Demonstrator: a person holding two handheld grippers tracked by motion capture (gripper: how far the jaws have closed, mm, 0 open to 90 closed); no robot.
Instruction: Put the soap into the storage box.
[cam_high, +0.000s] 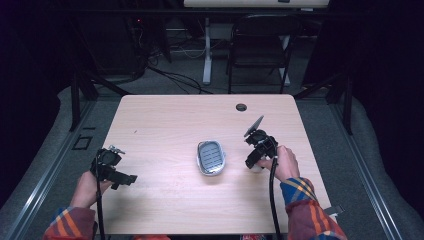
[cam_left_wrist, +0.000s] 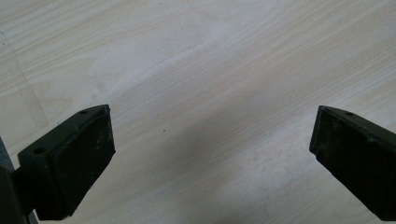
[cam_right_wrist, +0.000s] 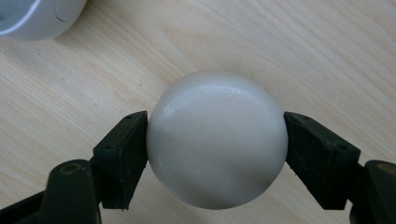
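- While I look from above, my left gripper sits at the left side of the wooden table, its jaws wide apart with nothing between them.
- I see a grey soap dish in the middle of the table.
- My right gripper squeezes a round white soap, held just right of the dish.

Glossy smooth white ball (faint sheen) over matt pale wood-grain table.
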